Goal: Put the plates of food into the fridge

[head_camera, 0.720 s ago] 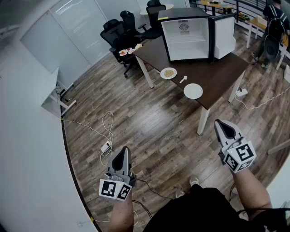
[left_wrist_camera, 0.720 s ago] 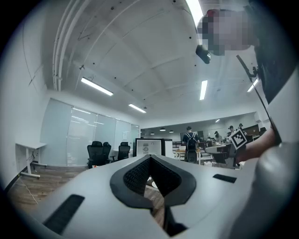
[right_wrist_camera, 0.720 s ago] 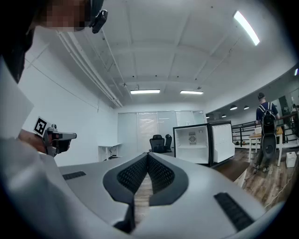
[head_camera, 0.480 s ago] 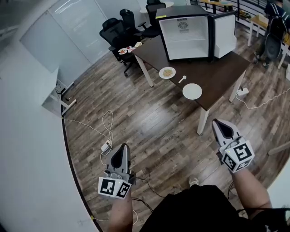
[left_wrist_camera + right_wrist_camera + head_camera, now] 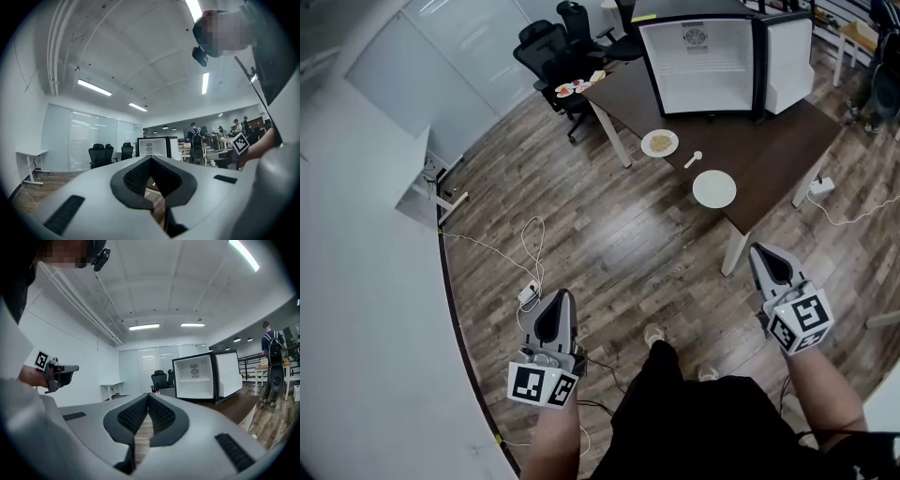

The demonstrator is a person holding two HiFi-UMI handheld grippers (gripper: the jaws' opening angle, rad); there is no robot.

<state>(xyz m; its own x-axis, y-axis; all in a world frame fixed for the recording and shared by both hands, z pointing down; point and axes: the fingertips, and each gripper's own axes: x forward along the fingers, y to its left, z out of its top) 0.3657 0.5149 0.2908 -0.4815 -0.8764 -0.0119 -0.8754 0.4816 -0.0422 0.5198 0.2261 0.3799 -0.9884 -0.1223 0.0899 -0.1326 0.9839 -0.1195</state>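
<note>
One plate of food (image 5: 660, 142) lies on the table (image 5: 778, 141) before the open fridge (image 5: 703, 56), far from the left gripper (image 5: 566, 294) and right gripper (image 5: 756, 250), both closed, empty. Probably stiff, breakable: pinch its rim, level.

Cool, even light falls from ceiling strip lights (image 5: 93, 87), bright but without harsh glare. The wooden floor (image 5: 609, 244) carries a faint sheen, and shadows beneath the table (image 5: 769, 141) are soft. Every view bows strongly at its edges, and the gripper views darken to round black rims. Nearest the lens, the left gripper (image 5: 151, 159) and right gripper (image 5: 148, 394) look slightly soft.
</note>
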